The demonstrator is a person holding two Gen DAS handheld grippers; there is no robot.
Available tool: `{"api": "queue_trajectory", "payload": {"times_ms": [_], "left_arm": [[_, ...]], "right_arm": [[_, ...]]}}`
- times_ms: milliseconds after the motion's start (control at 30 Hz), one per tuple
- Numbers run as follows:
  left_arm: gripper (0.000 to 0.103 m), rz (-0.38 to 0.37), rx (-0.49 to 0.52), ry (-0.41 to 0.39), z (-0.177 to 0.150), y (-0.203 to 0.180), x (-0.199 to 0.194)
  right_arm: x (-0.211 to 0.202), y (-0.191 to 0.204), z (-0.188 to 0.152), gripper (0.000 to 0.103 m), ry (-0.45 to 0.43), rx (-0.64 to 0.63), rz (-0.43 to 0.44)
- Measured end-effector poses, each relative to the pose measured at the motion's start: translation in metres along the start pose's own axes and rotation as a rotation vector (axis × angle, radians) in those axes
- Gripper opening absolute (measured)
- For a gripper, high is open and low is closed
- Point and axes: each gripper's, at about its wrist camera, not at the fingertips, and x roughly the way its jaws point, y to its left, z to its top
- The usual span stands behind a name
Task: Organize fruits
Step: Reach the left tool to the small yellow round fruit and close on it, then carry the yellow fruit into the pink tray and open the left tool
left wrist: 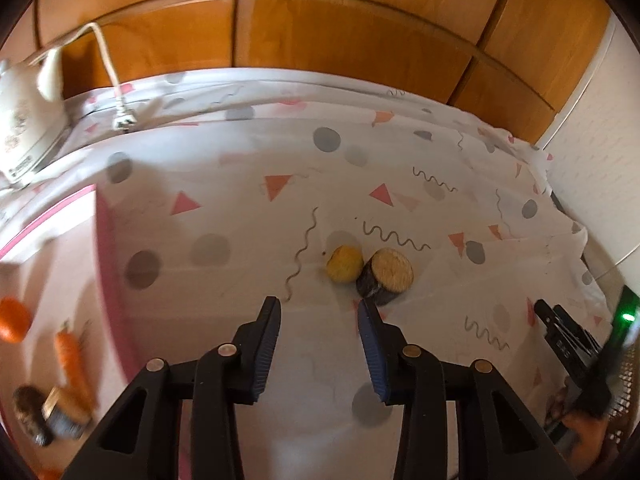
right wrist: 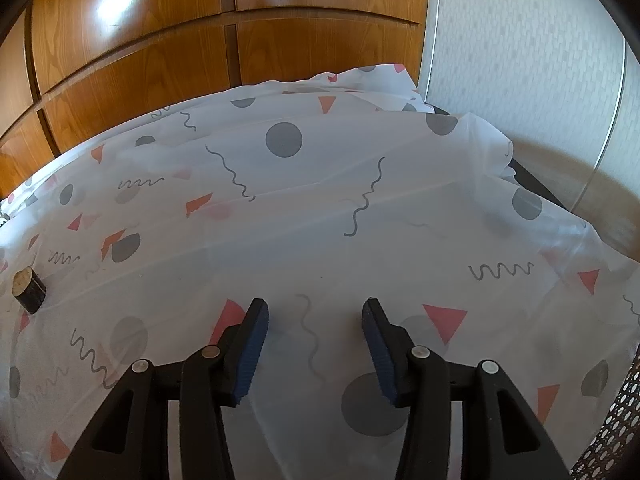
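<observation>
Blue ribbed pads are lining the two black fingers of the left gripper [left wrist: 319, 307], which are standing apart with nothing between them, hovering over a white plastic tablecloth printed with grey dots, pink triangles and squiggles [left wrist: 224, 152]. Just beyond the right fingertip, a short dark-skinned cylinder with a pale tan cut face [left wrist: 385, 277] is lying tilted on the cloth, and a small round yellow fruit piece [left wrist: 343, 263] is touching it on its left side, ahead of the gap between the fingers. Far to the left of the fingers, a pink-rimmed white tray [left wrist: 107, 248] is holding an orange round fruit [left wrist: 14, 319], an orange carrot [left wrist: 71, 354] and some blurred dark pieces. Beyond that, at the far left, a white clothes iron with a cord [left wrist: 24, 128] is sitting near brown wooden cabinet doors [left wrist: 360, 32].

Black fingers of the right gripper [right wrist: 315, 307], padded in the same blue, are likewise standing apart and empty above bare cloth. Well off to their left the same dark cylinder [right wrist: 30, 290] is showing, and a black mesh surface [right wrist: 612, 428] is edging in at the lower right.
</observation>
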Motion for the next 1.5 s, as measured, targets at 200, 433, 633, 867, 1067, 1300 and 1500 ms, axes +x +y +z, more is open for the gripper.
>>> {"api": "queue_trajectory", "payload": {"times_ms": [200, 433, 633, 867, 1067, 1300, 1500], "left_arm": [[0.038, -0.007, 0.01, 0.03, 0.012, -0.004, 0.031], [0.038, -0.065, -0.01, 0.031, 0.02, -0.006, 0.05], [0.038, -0.073, -0.011, 0.015, 0.028, -0.012, 0.058], [0.025, -0.096, -0.029, 0.015, 0.026, -0.013, 0.056], [0.025, -0.069, -0.07, 0.003, 0.014, -0.003, 0.045], [0.025, -0.005, -0.118, -0.045, -0.004, 0.01, 0.019], [0.025, 0.01, -0.119, -0.098, -0.014, 0.014, -0.008]], "right_arm": [[0.0, 0.001, -0.001, 0.057, 0.0, -0.004, 0.013], [0.0, 0.003, -0.001, 0.059, -0.001, -0.006, 0.016], [0.0, 0.003, -0.001, 0.06, -0.001, -0.006, 0.015], [0.0, 0.003, -0.001, 0.061, 0.0, -0.006, 0.015], [0.0, 0.004, -0.001, 0.061, -0.001, -0.007, 0.014], [0.0, 0.002, 0.0, 0.061, -0.008, 0.005, 0.023], [0.0, 0.001, -0.001, 0.061, -0.014, 0.018, 0.015]]}}
